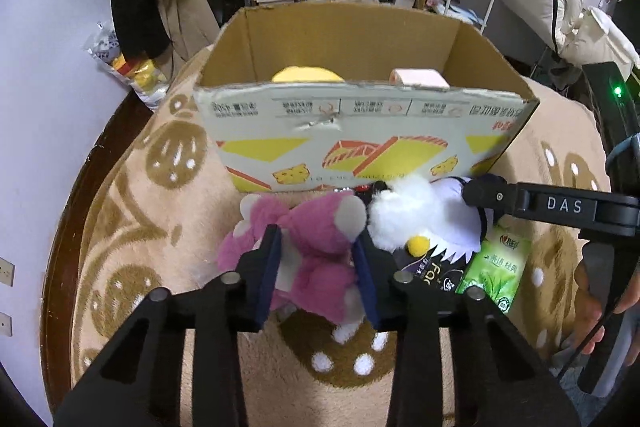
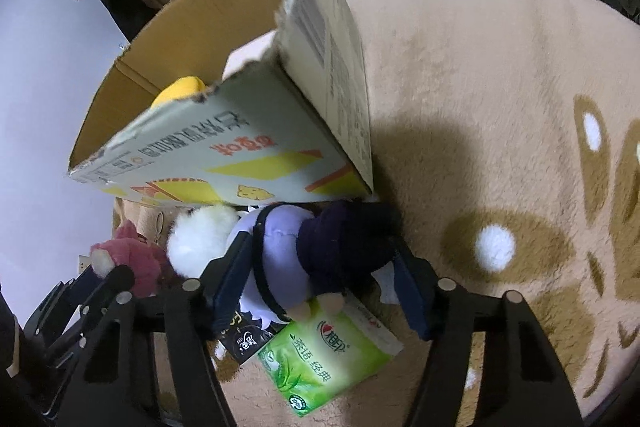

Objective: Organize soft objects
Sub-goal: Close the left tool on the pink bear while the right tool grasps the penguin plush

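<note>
Both tools are matte black plastic: the left tool (image 1: 316,267) and right tool (image 2: 326,291) carry dark navy finger pads (image 1: 270,267) and round silver bolt heads (white "DAS" lettering marks the right one's side).

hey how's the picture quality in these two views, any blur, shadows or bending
Left wrist: sharp, evenly lit, cardboard box edges bowed by the fisheye, corners vignetted black. Right wrist: box casts a dark shadow on the blanket; green tissue pack slightly glary, pink plush soft at the rim.
</note>
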### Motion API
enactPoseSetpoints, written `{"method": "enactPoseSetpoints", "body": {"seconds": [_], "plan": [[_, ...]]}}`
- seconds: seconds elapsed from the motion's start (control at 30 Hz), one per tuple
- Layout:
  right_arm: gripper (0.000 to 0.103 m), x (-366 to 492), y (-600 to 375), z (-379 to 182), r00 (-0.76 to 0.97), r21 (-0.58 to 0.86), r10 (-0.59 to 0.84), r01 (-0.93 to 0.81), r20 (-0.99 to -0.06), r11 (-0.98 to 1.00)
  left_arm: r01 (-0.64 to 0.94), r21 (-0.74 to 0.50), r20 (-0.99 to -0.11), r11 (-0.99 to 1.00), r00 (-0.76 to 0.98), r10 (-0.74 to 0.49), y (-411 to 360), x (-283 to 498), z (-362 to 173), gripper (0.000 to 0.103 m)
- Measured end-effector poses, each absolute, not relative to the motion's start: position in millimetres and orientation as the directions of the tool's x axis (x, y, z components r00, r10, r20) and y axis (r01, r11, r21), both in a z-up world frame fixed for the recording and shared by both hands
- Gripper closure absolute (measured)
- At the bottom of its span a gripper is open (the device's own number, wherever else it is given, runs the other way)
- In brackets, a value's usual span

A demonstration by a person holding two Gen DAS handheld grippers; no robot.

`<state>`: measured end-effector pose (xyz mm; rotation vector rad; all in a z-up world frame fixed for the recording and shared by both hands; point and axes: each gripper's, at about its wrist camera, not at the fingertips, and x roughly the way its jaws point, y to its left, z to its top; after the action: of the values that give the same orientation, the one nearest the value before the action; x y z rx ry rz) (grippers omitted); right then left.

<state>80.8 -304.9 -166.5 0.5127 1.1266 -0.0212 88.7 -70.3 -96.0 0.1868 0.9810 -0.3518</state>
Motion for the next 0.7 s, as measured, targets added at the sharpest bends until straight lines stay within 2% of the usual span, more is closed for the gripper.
{"method": "enactPoseSetpoints", "body": {"seconds": [0.07,0.37,0.4,0.43,0.47,0.53,0.7], "plan": [[0.036,79,-303,-163,0.447,0.371,0.228,0.264,-0.865,0.890,0.374,-0.017,-0.837,0.927,0.502,-0.218,-68,90,-94,0.075],[0.044,70,-283,-149,0.459,0.292,0.155,0.246,-0.875,0.924,0.310,-0.045,-0.808,0.950,0.548,-0.217,-50,94,-79,0.083],[0.048,70,-283,-147,0.467,0.292,0.150,0.247,-0.871,0.924,0.302,-0.036,-0.799,0.953,0.564,-0.209,-48,94,-77,0.084],[0.064,72,-286,-144,0.479,0.284,0.134,0.256,-0.868,0.924,0.302,-0.035,-0.795,0.953,0.570,-0.210,-48,94,-76,0.085],[0.076,70,-289,-142,0.491,0.292,0.133,0.262,-0.861,0.920,0.302,-0.037,-0.790,0.953,0.575,-0.213,-47,94,-75,0.085],[0.077,69,-297,-140,0.509,0.349,0.176,0.269,-0.843,0.898,0.307,-0.043,-0.790,0.951,0.572,-0.220,-45,94,-75,0.086],[0.077,68,-298,-141,0.511,0.364,0.187,0.271,-0.839,0.891,0.302,-0.042,-0.776,0.952,0.590,-0.222,-45,92,-71,0.086]]}}
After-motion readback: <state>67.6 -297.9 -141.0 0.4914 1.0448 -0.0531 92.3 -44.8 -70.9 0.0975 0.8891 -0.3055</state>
